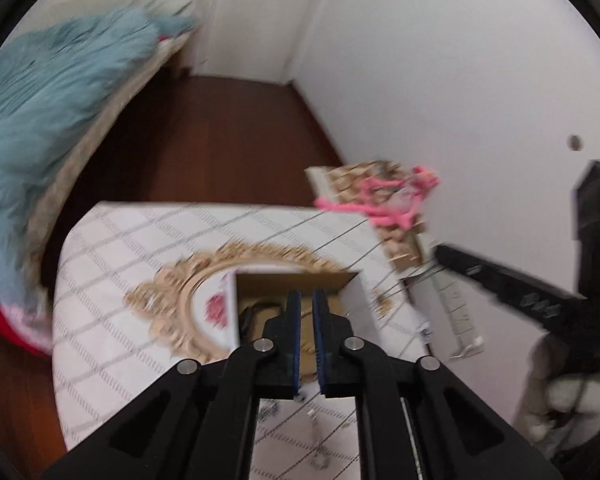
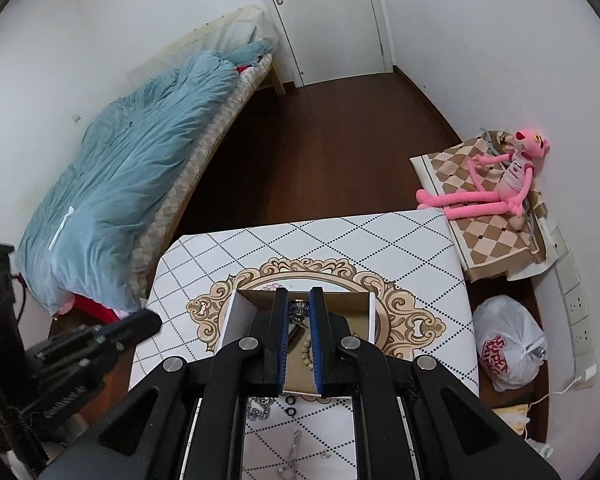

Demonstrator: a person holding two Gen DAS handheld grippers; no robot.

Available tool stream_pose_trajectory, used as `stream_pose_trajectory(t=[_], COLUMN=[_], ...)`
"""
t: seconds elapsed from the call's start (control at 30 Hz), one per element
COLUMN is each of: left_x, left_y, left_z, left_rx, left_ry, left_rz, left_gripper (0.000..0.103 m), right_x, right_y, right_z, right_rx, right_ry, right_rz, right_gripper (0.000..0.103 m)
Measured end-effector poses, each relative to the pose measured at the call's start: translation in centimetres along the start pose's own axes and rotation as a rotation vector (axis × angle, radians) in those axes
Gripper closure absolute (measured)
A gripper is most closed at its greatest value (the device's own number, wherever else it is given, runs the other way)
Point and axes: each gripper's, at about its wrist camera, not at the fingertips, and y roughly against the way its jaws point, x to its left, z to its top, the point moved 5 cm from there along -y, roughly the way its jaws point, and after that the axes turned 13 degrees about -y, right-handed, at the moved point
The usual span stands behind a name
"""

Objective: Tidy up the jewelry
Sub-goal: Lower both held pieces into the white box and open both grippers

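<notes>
Over open white cardboard box [image 2: 300, 336]: right gripper [image 2: 300, 312] jaws pinching small silver ring [image 2: 298, 307]; could slip, bounce outside.

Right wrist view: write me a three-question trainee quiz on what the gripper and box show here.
1. True or false: the cardboard box has its lid on.
2. What sits between the right gripper fingertips? A) a small silver piece B) a pink toy C) nothing
3. Fill in: the bead string lies inside the ____.

Key: 1 false, the box is open on top; 2 A; 3 box.
</notes>
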Motion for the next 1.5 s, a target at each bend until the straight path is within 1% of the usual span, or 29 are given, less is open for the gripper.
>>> stream_pose_trajectory(t=[0.03, 0.07, 0.1, 0.13, 0.17, 0.23, 0.3, 0.37, 0.43, 0.5, 0.6, 0.67, 0.7, 0.73, 0.77, 0.8, 0.83, 0.87, 1.0, 1.13, 1.23, 1.33, 1.5], left_x=[0.2, 0.3, 0.4, 0.6, 0.6, 0.4, 0.4, 0.5, 0.6, 0.5, -0.2, -0.6, -1.0, -1.4, -1.6, -1.9, -1.9, -1.9, -1.6, -1.8, -2.4, -3.3, -4.3], left_y=[-0.3, -0.6, -0.8, -1.0, -1.2, -2.3, -4.3, -6.1, -7.8, -9.4, -11.5, -12.6, -12.8, -13.0, -13.0, -13.0, -13.0, -12.8, -11.4, -7.7, -4.7, -2.1, 1.0], left_z=[-1.0, -2.1, -3.4, -4.4, -5.6, -8.2, -10.6, -12.0, -12.7, -13.1, -13.4, -13.5, -13.4, -13.3, -13.2, -13.2, -13.2, -13.3, -14.2, -14.5, -13.4, -11.6, -7.2], left_rx=[0.019, 0.035, 0.047, 0.054, 0.057, 0.087, 0.143, 0.175, 0.206, 0.226, 0.258, 0.277, 0.260, 0.255, 0.248, 0.244, 0.241, 0.234, 0.212, 0.164, 0.121, 0.074, -0.005], left_ry=[0.004, 0.004, 0.004, 0.011, 0.019, 0.030, 0.044, 0.052, 0.052, 0.045, 0.012, -0.008, -0.040, -0.068, -0.098, -0.112, -0.103, -0.088, -0.038, 0.003, 0.023, 0.028, -0.001], left_rz=[0.015, 0.031, 0.047, 0.055, 0.055, 0.045, 0.044, 0.062, 0.083, 0.094, 0.115, 0.128, 0.145, 0.141, 0.160, 0.150, 0.136, 0.119, 0.074, 0.034, -0.006, -0.048, -0.093], left_gripper=[0.094, 0.085, 0.066, 0.055, 0.046, 0.046, 0.046, 0.046, 0.046, 0.046, 0.046, 0.047, 0.051, 0.058, 0.079, 0.094, 0.094, 0.098, 0.098, 0.098, 0.098, 0.098, 0.098], right_x=[-0.1, -0.3, -0.6, -1.0, -1.3, -2.5, -3.9, -5.3, -6.8, -8.2, -10.3, -11.3, -11.6, -12.0, -12.2, -12.6, -12.7, -12.7, -12.5, -11.6, -10.7, -9.4, -6.2], right_y=[0.2, 0.6, 1.2, 1.6, 2.0, 2.9, 3.5, 3.8, 3.4, 2.5, 0.8, 0.0, -0.3, -0.6, -0.8, -1.0, -1.1, -1.2, -0.9, 0.2, 1.5, 2.9, 5.1], right_z=[-0.3, -0.8, -1.5, -2.1, -2.8, -4.5, -6.4, -8.4, -10.4, -12.2, -14.7, -15.7, -16.1, -16.5, -16.7, -17.0, -17.1, -17.1, -16.9, -16.2, -15.2, -13.6, -9.6], right_rx=[-0.004, -0.009, -0.018, -0.024, -0.027, -0.039, -0.046, -0.058, -0.047, -0.016, 0.016, 0.031, 0.038, 0.046, 0.051, 0.060, 0.064, 0.067, 0.073, 0.073, 0.070, 0.057, 0.032], right_ry=[-0.001, -0.005, -0.011, -0.020, -0.030, -0.059, -0.096, -0.129, -0.161, -0.197, -0.227, -0.245, -0.255, -0.266, -0.272, -0.280, -0.283, -0.284, -0.278, -0.265, -0.254, -0.228, -0.173], right_rz=[0.009, 0.018, 0.025, 0.035, 0.043, 0.050, 0.039, 0.020, -0.008, -0.022, -0.073, -0.094, -0.098, -0.104, -0.107, -0.109, -0.110, -0.112, -0.096, -0.059, -0.020, 0.018, 0.090], right_gripper=[0.093, 0.093, 0.093, 0.093, 0.093, 0.093, 0.093, 0.093, 0.093, 0.093, 0.093, 0.093, 0.093, 0.093, 0.093, 0.093, 0.093, 0.093, 0.093, 0.093, 0.093, 0.093, 0.093])
